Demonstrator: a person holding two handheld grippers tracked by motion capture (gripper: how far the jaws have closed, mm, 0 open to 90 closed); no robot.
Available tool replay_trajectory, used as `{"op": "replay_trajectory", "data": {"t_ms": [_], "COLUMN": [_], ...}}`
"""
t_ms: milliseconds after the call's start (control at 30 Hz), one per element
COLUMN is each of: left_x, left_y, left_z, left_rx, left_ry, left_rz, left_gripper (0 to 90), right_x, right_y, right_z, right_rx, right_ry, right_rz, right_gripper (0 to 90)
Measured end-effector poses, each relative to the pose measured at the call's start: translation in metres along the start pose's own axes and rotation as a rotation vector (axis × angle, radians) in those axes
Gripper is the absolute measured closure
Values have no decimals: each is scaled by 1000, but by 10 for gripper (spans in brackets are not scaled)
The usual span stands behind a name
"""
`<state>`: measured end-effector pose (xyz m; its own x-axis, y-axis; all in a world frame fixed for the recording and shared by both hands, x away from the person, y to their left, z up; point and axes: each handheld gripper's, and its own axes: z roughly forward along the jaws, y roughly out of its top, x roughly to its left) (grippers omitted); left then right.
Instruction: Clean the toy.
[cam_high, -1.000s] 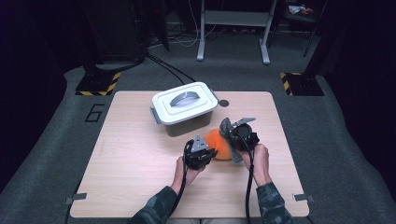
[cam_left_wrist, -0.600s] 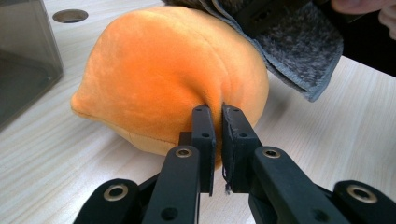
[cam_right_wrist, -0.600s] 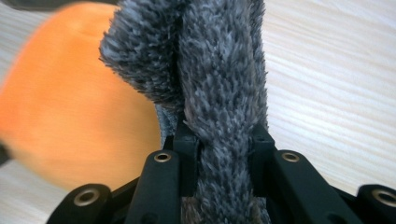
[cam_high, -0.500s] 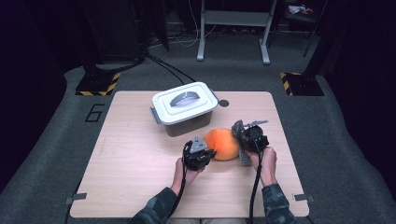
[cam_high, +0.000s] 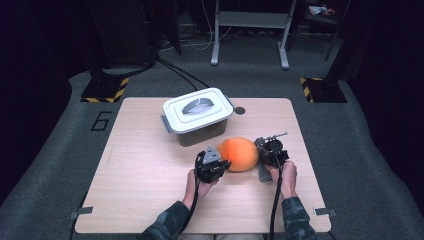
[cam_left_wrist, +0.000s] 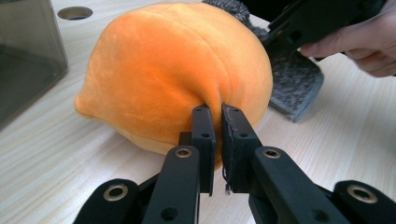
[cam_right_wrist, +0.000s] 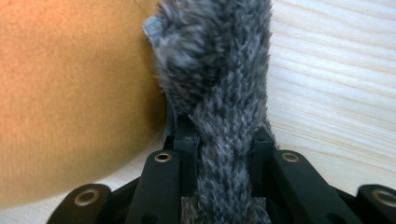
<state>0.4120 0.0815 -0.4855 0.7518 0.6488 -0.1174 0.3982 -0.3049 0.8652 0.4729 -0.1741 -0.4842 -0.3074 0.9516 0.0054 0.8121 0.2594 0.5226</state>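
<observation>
While my left gripper (cam_left_wrist: 214, 112) pinches a fold of the orange plush toy (cam_high: 240, 154) between nearly closed jaws, my right gripper (cam_right_wrist: 223, 140) clamps the toy's grey fuzzy piece (cam_right_wrist: 219, 93) (a leaf or tail, I cannot tell which). That plush sits on the wooden table (cam_high: 145, 165) between both grippers, just in front of the lidded grey storage box (cam_high: 197, 115).

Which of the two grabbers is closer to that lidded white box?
Left. The left gripper sits just in front of the white box; the right gripper is off to its side, past the orange plush.
</observation>
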Motion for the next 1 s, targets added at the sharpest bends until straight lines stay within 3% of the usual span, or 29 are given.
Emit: {"op": "replay_trajectory", "data": {"t_ms": [100, 200, 333, 400, 533, 567, 600, 633, 800, 1000], "left_x": [0, -1, -1, -2, -2, -2, -1, 0, 1, 1], "left_y": [2, 3, 5, 6, 6, 6, 6, 6, 5, 6], "left_z": [-1, -1, 0, 1, 1, 1, 0, 0, 1, 2], "left_rx": [-13, -17, -32, -30, -26, -26, -22, -17, -28, -27], "left_ry": [9, 10, 12, 7, 9, 9, 9, 9, -5, -8], "left_rz": [1, -8, -14, -13, -14, -14, -16, -13, -28, -15], "left_gripper": [844, 842, 841, 840, 840, 840, 840, 840, 839, 838], "right_x": [-2, 2, 20, 36, 65, 65, 75, 77, 72, 49], "right_y": [1, 3, 11, 16, 22, 22, 25, 25, 24, 17], "right_z": [-20, -39, -65, -73, -77, -77, -72, -70, -65, -59], "right_rx": [-39, -82, -146, -163, -177, -177, -166, -159, -153, -143], "right_ry": [-35, -32, 9, 36, 61, 61, 42, 34, 32, 16], "right_rz": [-23, -35, -88, -130, -203, -203, -238, -245, -230, -167], "right_gripper": [725, 725, 723, 721, 718, 718, 717, 716, 719, 718]}}
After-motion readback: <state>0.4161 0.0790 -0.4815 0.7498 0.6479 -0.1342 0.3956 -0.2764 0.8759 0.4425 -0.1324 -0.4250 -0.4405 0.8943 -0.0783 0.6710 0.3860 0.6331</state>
